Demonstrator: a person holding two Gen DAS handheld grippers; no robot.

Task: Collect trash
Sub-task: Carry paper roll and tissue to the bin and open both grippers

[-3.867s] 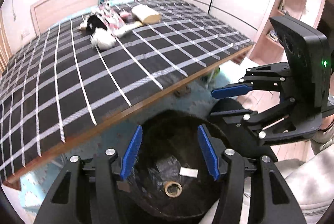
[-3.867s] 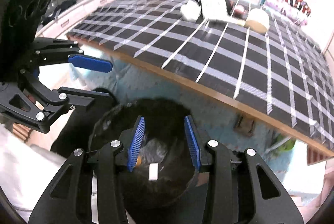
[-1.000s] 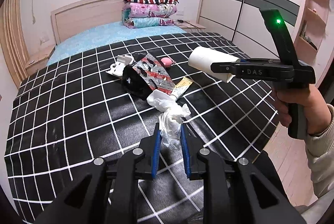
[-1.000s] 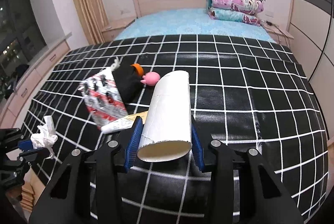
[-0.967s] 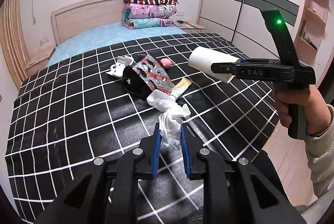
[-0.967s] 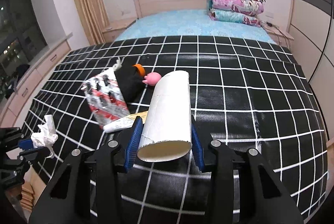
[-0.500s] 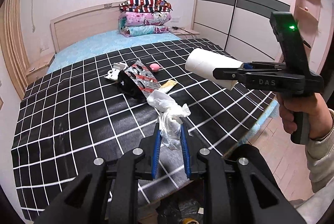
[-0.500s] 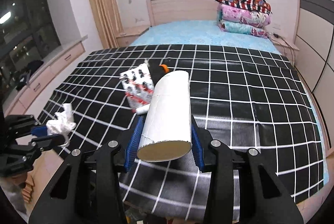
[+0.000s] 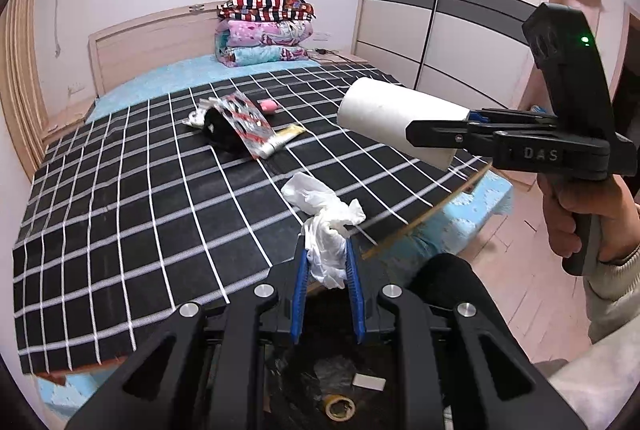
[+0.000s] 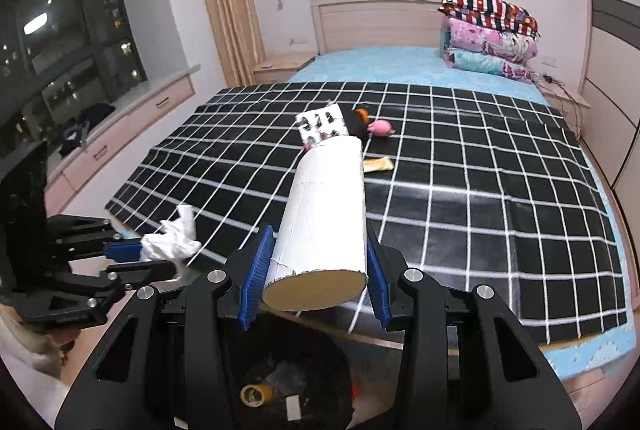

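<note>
The left gripper has its blue fingers pinching a crumpled white tissue, which sticks up and forward out of the gap between them. The right gripper clamps a white cardboard tube across its width, one blue pad on each side; the tube runs forward along the fingers with its open end facing the camera.

Both grippers hang past the foot edge of the bed, over a black-lined trash bin on the floor below. In the bin lie a tape ring, a small white slip and crumpled film. From the left wrist view, the right gripper sits to the right and higher, well apart from the tissue.

On the black checked cover, further up the bed, remain a patterned wrapper draped over a black item, a pink object just beside them, and a yellowish tube nearer the foot. The cover's near half is otherwise bare. Folded quilts stack by the headboard. The wardrobe stands to the right, a window bench to the left.
</note>
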